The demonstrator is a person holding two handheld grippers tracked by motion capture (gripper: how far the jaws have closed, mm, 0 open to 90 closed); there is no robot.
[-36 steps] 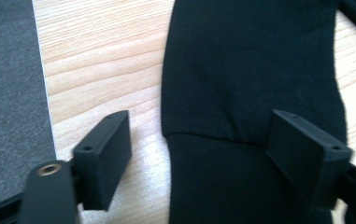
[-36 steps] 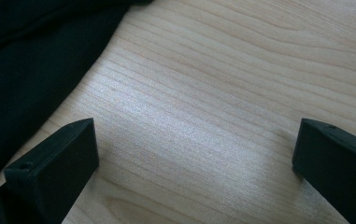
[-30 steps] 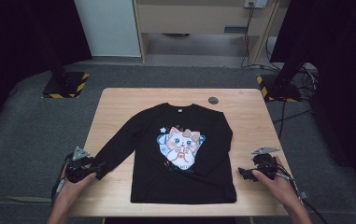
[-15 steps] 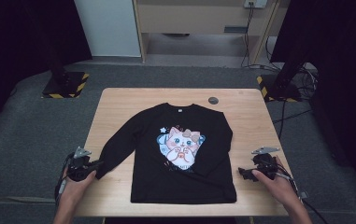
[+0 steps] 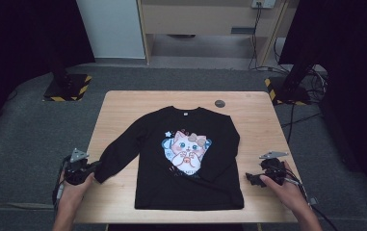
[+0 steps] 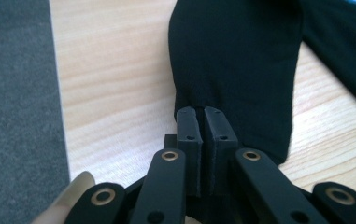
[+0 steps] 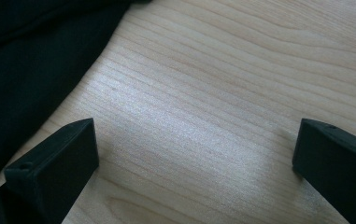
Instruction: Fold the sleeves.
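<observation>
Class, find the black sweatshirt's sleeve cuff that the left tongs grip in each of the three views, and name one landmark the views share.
High view: the sleeve cuff lies lower left, at the left tongs.
Left gripper view: centre, pinched between the shut jaws.
Right gripper view: that cuff is not in it; the right tongs stand open over wood.
Shared landmark: the wooden table, light-grained.

Left gripper (image 6: 202, 116): matte black body; two flat rectangular jaws, each with a small recessed screw hole near the tip. Four black linkage bars carry brass-coloured pivot bushings. A grey three-cornered plate sits on top, and a dark cable trails behind.

Right gripper (image 7: 194, 154): black wedge-shaped jaws, grey three-cornered top plate, trailing cable. Forearms bare.
</observation>
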